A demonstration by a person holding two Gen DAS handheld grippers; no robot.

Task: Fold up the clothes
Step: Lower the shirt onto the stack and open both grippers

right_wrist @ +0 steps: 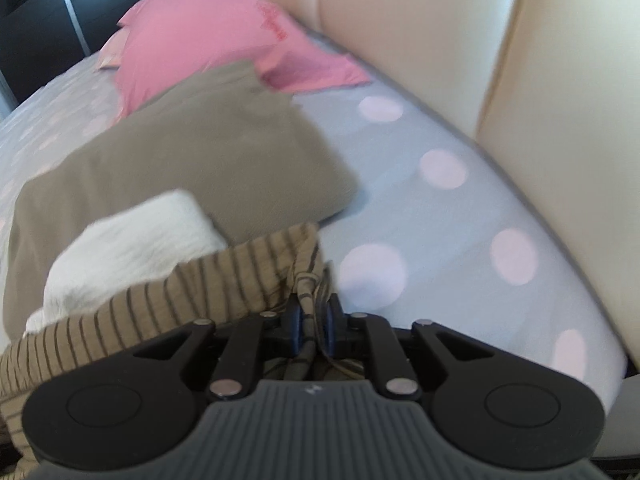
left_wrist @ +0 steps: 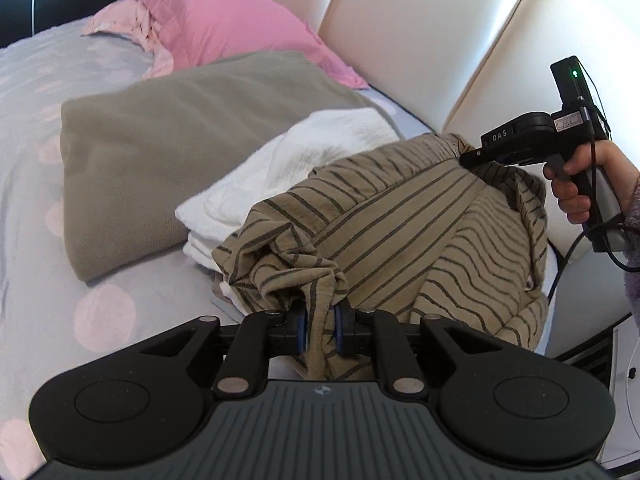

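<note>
A tan garment with dark stripes (left_wrist: 400, 220) hangs stretched between my two grippers above the bed. My left gripper (left_wrist: 320, 334) is shut on a bunched edge of it at the near side. My right gripper (left_wrist: 472, 158) is shut on the far edge, near the headboard. In the right wrist view the right gripper (right_wrist: 312, 326) pinches a fold of the striped garment (right_wrist: 180, 300), which trails off to the left. A folded white cloth (left_wrist: 288, 184) lies under the garment; it also shows in the right wrist view (right_wrist: 128, 248).
A folded olive-grey item (left_wrist: 172, 152) lies on the grey sheet with pink dots (left_wrist: 80, 312). A pink pillow (left_wrist: 224, 20) lies behind it. A cream padded headboard (left_wrist: 420, 32) runs along the right. Dark furniture (right_wrist: 36, 20) stands at the far left.
</note>
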